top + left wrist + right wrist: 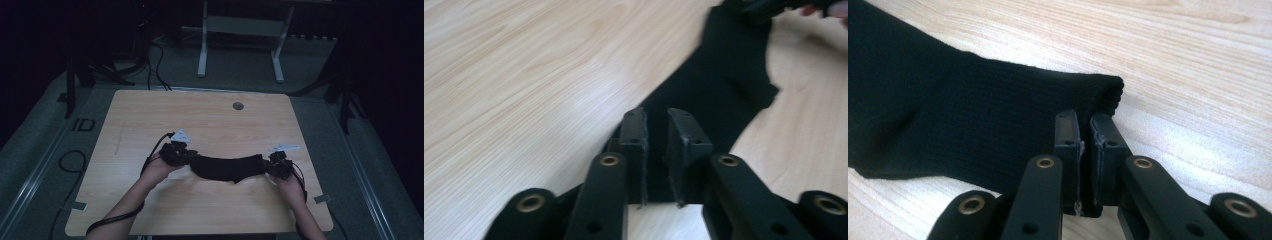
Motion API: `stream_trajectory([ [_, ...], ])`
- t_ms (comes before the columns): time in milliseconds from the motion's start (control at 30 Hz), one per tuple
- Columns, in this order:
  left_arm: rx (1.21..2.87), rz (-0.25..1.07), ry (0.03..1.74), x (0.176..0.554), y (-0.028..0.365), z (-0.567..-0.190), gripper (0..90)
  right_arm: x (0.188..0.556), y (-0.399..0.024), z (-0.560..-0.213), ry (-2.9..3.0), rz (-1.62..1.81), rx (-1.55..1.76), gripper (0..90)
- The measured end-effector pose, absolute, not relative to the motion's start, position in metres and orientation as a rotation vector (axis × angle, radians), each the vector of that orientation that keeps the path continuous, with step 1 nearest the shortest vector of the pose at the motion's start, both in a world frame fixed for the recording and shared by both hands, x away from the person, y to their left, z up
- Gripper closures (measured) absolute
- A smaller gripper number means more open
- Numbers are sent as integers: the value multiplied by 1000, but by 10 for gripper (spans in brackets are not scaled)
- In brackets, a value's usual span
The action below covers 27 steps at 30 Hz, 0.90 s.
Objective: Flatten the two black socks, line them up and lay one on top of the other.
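Observation:
A black ribbed knit cloth (227, 169) lies stretched across the wooden table (200, 115) between my two grippers. At its left end is my left gripper (191, 157). In the left gripper view, that gripper (657, 112) has its jaws a little apart, with the cloth (719, 75) lying under and between them; the pads do not press on it. At the right end, my right gripper (267, 167) holds the cloth. The right gripper view shows this gripper (1085, 116) pinched on the cloth's (948, 110) ribbed edge near its corner.
A round cable hole (238, 106) sits near the table's far edge. Behind the table a white desk frame (240, 30) stands on the grey floor. Cables (70, 160) lie on the floor to the left. The person's forearms come in over the table's near edge.

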<state>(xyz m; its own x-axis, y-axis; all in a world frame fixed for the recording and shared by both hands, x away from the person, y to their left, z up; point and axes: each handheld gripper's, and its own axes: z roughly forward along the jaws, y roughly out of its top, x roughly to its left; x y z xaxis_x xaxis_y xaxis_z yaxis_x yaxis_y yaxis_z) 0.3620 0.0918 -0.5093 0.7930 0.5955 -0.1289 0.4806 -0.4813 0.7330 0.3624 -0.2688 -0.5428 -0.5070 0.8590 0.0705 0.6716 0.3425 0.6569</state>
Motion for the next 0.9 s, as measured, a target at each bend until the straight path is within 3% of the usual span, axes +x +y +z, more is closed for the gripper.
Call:
stream_trajectory([
  [233,2237,145,855,366,73,-537,883,363,-265,-546,2325,924,1363,835],
  [633,2258,150,910,360,90,-556,883,362,-267,-548,2315,938,1372,806],
  [767,2251,144,913,358,94,-557,879,362,-269,-549,2318,940,1383,734],
  [833,2248,140,907,357,94,-556,848,362,-270,-550,2319,943,1389,725],
  [900,2238,140,891,357,93,-556,762,362,-270,-550,2320,940,1388,683],
])
